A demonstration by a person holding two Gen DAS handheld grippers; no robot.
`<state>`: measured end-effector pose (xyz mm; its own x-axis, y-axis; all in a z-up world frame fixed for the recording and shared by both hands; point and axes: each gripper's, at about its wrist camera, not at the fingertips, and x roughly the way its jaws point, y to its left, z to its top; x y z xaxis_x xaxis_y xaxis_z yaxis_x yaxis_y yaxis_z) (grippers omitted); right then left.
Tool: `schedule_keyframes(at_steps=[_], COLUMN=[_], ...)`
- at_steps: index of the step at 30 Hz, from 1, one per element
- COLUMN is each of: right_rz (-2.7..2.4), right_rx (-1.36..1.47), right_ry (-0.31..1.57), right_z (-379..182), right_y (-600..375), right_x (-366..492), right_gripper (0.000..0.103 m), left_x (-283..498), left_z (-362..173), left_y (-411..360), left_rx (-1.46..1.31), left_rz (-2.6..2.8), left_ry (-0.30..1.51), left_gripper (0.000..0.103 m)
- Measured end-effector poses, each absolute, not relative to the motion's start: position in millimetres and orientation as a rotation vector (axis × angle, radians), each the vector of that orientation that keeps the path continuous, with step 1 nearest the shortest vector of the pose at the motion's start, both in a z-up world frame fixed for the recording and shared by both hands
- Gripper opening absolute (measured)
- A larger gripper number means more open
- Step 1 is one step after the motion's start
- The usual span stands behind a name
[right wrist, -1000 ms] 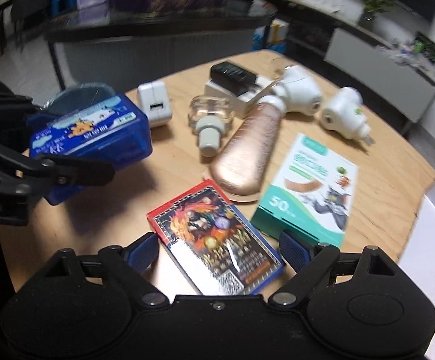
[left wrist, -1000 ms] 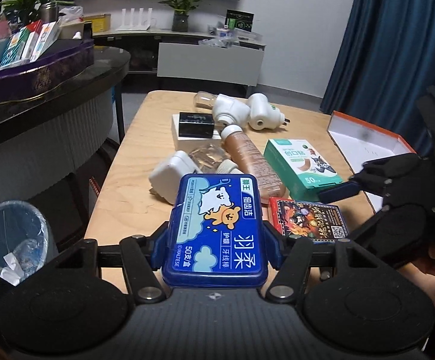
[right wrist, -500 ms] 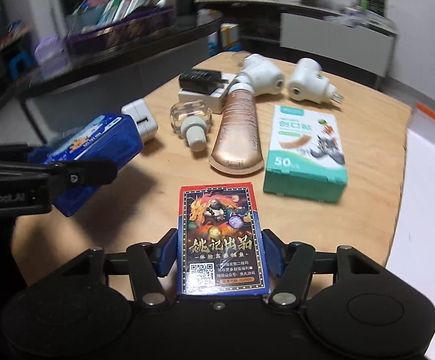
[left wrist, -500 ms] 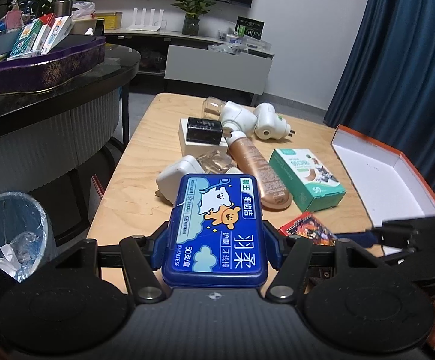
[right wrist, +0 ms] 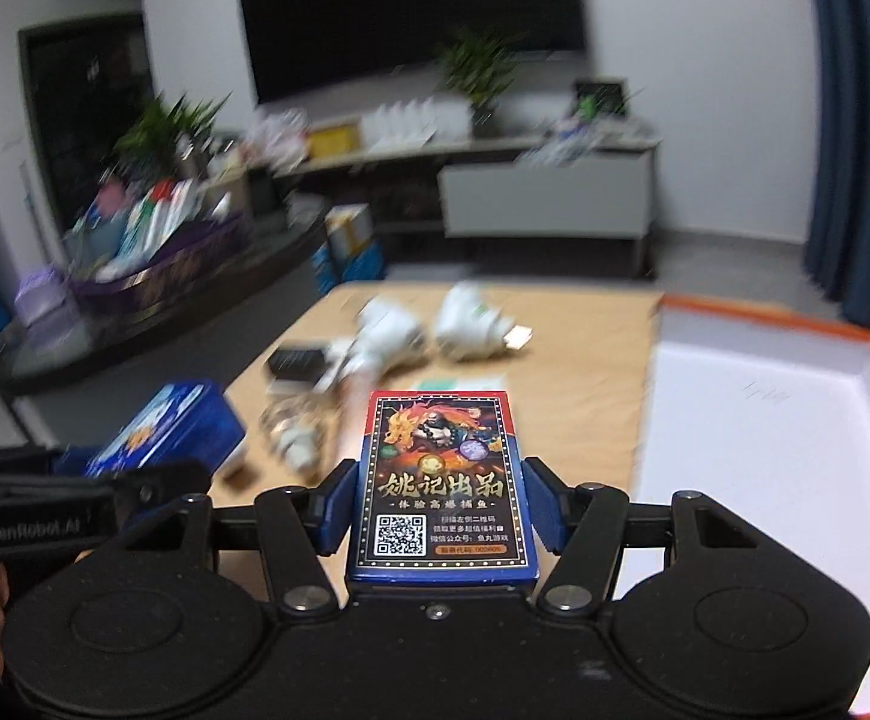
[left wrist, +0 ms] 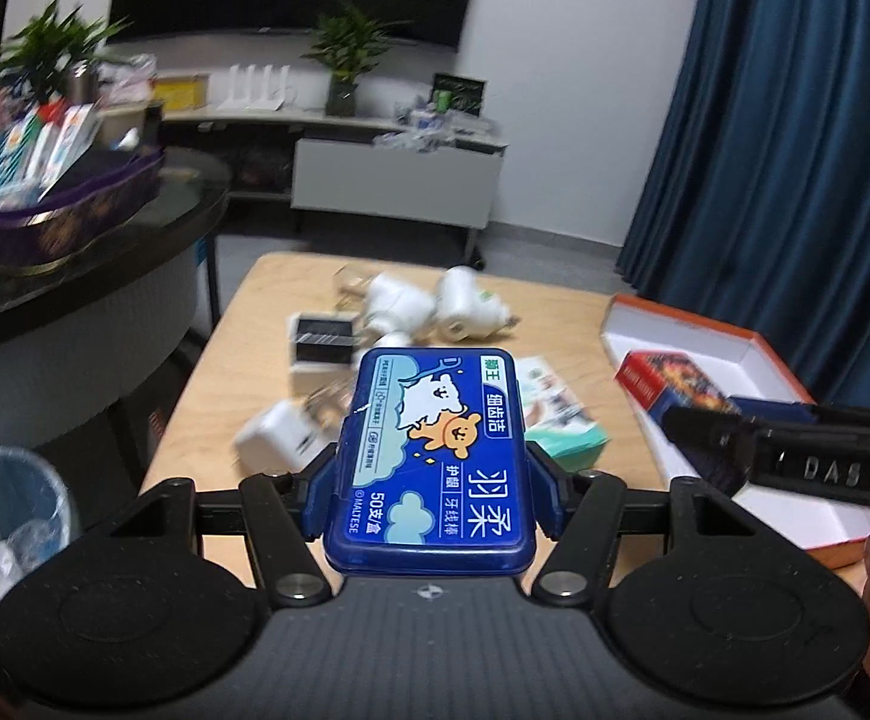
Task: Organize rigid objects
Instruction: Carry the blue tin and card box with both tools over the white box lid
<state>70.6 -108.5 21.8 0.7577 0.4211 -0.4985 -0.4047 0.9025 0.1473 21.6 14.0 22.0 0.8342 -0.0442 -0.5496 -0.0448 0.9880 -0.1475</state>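
My left gripper (left wrist: pixel 433 483) is shut on a blue floss-pick box (left wrist: pixel 435 450) with a cartoon bear, held above the wooden table (left wrist: pixel 243 330). The same blue box (right wrist: pixel 165 432) shows at the lower left of the right wrist view. A red and blue card box (right wrist: pixel 442 468) with a dragon picture sits in my right gripper (right wrist: pixel 441 507), which is shut on it, both pads against its sides. From the left wrist view that card box (left wrist: pixel 675 384) hangs over the near left part of the open white box with an orange rim (left wrist: pixel 759 354).
Two white plug-in devices (left wrist: pixel 405 300), a white charger (left wrist: pixel 282 438), a green box (left wrist: pixel 561 420) and a black box (left wrist: pixel 322 339) lie blurred on the table. A blue bin (left wrist: pixel 9 510) stands on the floor at the left, under a dark counter (left wrist: pixel 75 294).
My right gripper closed on the card box, lifted it off the table and carried it right, over the white box. My left gripper rose a little with the blue box.
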Motion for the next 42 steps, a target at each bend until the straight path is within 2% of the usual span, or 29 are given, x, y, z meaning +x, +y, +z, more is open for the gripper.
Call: schedule_keyframes(at_steps=[8, 28, 42], right_rz=[0.278, 0.055, 0.042], right_rx=[0.096, 0.215, 0.217], right_ry=[0.459, 0.460, 0.528], right_z=[46.0, 68.9, 44.9], right_y=[-173.7, -277.2, -288.4], right_x=[89.4, 154.8, 188.9], right_gripper=[0.071, 0.071, 0.071], left_x=[66.5, 181.4, 202.0], left_z=[43.1, 78.1, 49.7], left_y=[-34.3, -113.6, -131.4], left_rx=[-0.118, -0.038, -0.038], left_rz=[-0.121, -0.276, -0.248], left_ry=[0.561, 0.575, 0.662], left_gripper=[0.063, 0.063, 0.063])
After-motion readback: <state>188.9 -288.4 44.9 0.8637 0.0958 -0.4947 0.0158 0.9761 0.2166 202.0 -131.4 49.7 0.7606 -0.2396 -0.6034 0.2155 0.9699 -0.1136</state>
